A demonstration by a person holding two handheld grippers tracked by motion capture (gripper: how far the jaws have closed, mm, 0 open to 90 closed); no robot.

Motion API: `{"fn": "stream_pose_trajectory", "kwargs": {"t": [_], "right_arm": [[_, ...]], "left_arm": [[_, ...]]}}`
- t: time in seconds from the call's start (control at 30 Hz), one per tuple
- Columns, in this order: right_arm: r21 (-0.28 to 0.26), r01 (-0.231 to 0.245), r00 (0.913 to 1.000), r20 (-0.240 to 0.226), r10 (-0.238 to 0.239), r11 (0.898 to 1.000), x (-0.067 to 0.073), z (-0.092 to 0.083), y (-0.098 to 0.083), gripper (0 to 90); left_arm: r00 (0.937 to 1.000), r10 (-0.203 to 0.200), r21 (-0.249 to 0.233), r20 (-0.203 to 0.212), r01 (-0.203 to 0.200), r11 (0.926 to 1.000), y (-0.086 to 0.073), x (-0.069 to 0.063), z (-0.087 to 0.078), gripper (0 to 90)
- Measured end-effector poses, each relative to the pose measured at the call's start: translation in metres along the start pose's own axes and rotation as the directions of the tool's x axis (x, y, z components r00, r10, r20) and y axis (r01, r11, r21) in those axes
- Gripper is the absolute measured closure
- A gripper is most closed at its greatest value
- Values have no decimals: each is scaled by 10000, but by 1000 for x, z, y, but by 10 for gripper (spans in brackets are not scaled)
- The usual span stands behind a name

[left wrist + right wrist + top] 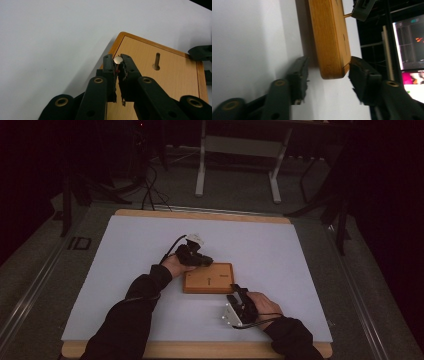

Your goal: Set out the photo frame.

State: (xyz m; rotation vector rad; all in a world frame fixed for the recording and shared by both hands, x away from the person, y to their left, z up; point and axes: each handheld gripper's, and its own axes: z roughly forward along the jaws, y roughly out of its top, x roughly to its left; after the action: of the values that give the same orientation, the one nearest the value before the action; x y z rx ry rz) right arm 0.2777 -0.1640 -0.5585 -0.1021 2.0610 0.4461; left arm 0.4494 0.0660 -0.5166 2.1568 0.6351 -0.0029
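your wooden block was honey-orange with a dark slot mark on its face, lying on a plain white board edged in pale wood. your left gripper had black jaws with brass rivets and pinched a silver-headed pin.

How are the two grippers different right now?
The left gripper is shut on a small pin with a shiny round head; the right gripper is open, its jaws either side of the wooden block's corner. The left one sits at the block's far left corner, the right one at its near right corner. Both are black.
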Motion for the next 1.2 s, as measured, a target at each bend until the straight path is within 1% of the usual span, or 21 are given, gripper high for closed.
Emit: {"fn": "stream_pose_trajectory", "kwargs": {"t": [0.07,0.1,0.13,0.2,0.23,0.27,0.33,0.43,0.6,0.77,0.83,0.87,0.9,0.97,1.0,1.03,1.07,1.1,1.17,1.2], "right_arm": [[-21,60,10000,21,-60,10000,0,1,0,540],[-25,200,9997,126,-200,9998,0,1,0,564],[-70,242,9995,217,-240,9997,-1,1,-1,594],[-75,282,9994,201,-281,9996,-1,1,-1,597],[-125,408,9989,253,-404,9991,-1,1,-1,614],[-151,665,9974,276,-661,9977,0,1,-1,631],[-155,845,9959,350,-839,9963,2,2,0,634],[-141,925,9950,395,-919,9956,2,3,1,637],[-93,1479,9871,634,-1471,9890,6,5,2,650],[-23,1865,9804,656,-1859,9825,6,5,3,666],[47,2003,9775,662,-2002,9797,6,5,4,668],[56,2011,9775,636,-2010,9796,6,5,4,668],[22,2027,9773,617,-2024,9792,5,5,4,668],[11,2019,9778,563,-2016,9794,5,5,4,668],[16,2030,9776,564,-2028,9792,5,5,4,668],[10,2033,9776,549,-2031,9791,5,5,4,668],[16,2088,9766,522,-2086,9779,4,5,4,668],[-10,2030,9780,486,-2027,9792,4,5,3,668],[-20,1928,9804,425,-1925,9812,2,4,4,667],[-47,1931,9805,382,-1928,9812,1,4,4,668]], "left_arm": [[10000,8,9,13,-8,10000,0,0,0,842],[10000,0,19,5,0,10000,0,0,0,842],[10000,-4,12,11,4,10000,0,0,0,842],[10000,-36,16,8,36,10000,0,1,0,842],[10000,-19,27,26,19,10000,0,1,0,842],[10000,-40,28,31,40,10000,0,1,0,842],[10000,-31,33,33,31,10000,1,1,0,842],[10000,-63,17,53,63,10000,0,1,0,842],[10000,-5,29,79,4,10000,0,1,0,841],[9999,-74,38,111,74,10000,1,1,0,840],[9999,-37,96,109,36,9999,1,1,0,840],[9999,1,154,122,-2,9999,2,1,0,838],[9999,-62,180,133,60,9998,2,1,0,834],[10000,-28,193,66,27,9998,2,-1,0,808],[10000,3,191,96,-5,9998,2,-3,-1,763],[9999,62,168,107,-64,9998,2,-5,-2,737],[9999,149,226,-44,-148,9996,2,-6,-3,700],[9998,164,218,-124,-161,9996,3,-7,-5,656],[9998,67,88,-210,-65,9999,3,-7,-10,600],[9994,83,25,-348,-82,10000,3,-8,-13,547]]}}
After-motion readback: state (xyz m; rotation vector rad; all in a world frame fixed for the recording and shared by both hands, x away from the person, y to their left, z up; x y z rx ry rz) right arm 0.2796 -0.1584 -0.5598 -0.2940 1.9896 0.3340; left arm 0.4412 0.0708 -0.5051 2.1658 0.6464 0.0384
